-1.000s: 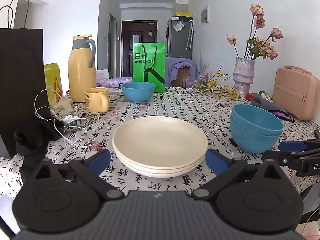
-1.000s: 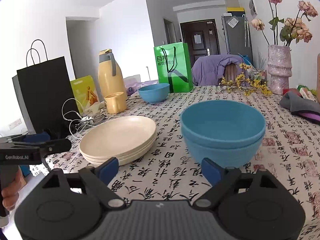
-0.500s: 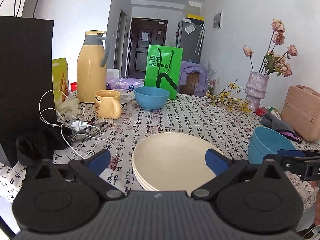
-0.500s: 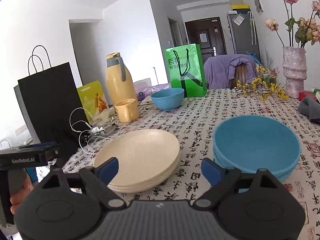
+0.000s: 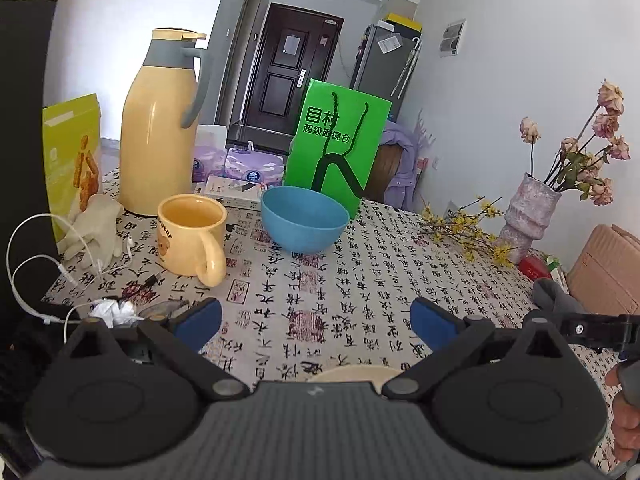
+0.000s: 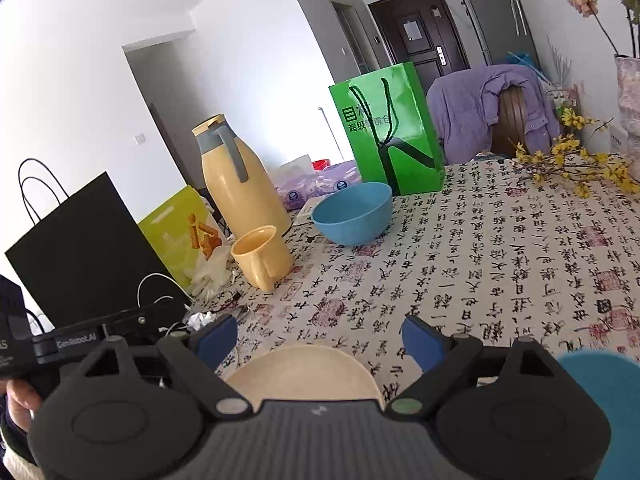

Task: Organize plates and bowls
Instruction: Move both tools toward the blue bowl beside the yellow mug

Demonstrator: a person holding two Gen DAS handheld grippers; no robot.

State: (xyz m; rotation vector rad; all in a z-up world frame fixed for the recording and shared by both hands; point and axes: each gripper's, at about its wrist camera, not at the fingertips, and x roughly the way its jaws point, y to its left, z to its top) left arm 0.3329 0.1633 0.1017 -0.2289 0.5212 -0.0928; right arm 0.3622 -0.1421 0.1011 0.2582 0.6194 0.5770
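A single blue bowl stands at the far side of the table, in front of a green bag. My left gripper is open and empty, held above the tablecloth short of that bowl. Below it only the far rim of the cream plates shows. My right gripper is open and empty too, above the stacked cream plates. The stacked blue bowls lie at the lower right of the right wrist view, partly hidden by the gripper body.
A yellow mug, a yellow thermos, a black bag, white cables and a glove crowd the left side. The green bag stands behind the bowl. A vase with flowers and a pink case sit right.
Both grippers have risen and moved forward over the table. The cream plates and stacked blue bowls slid down to the bottom of the views; the far blue bowl and mug look much nearer.
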